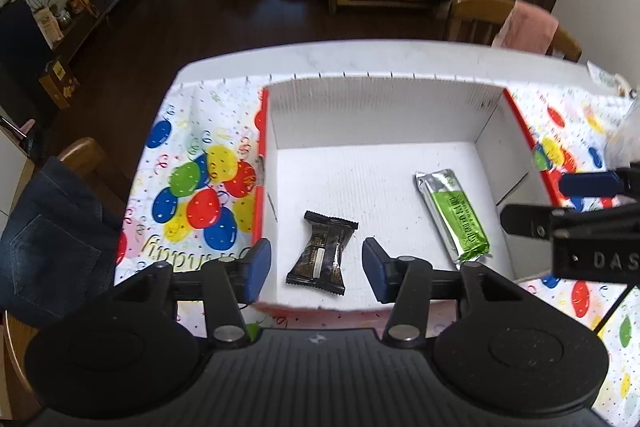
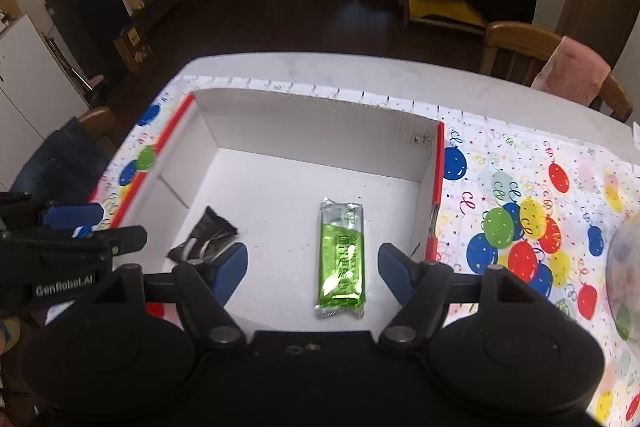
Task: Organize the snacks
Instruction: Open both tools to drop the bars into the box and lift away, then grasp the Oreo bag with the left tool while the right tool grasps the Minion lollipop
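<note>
Two snacks in the box, both grippers empty

Left gripper (image 1: 316,265) and right gripper (image 2: 312,267) hang over the white box (image 1: 380,115), jaws apart, holding nothing. One black snack pack (image 1: 322,253) lies on the box floor, long axis roughly near-to-far, slightly tilted. One green snack bar (image 2: 341,257) lies right of it, also running near-to-far, silver end farthest. Balloon tablecloth (image 2: 540,211) underneath.

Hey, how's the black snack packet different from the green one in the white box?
The black snack packet is short, dark and pinched at the middle; the green snack bar is longer, slim and straight, with silver ends. The black packet lies toward the left of the white box, the green bar toward the right. Both lie flat on the box floor, apart from each other, with neither gripper's fingers touching them.
</note>
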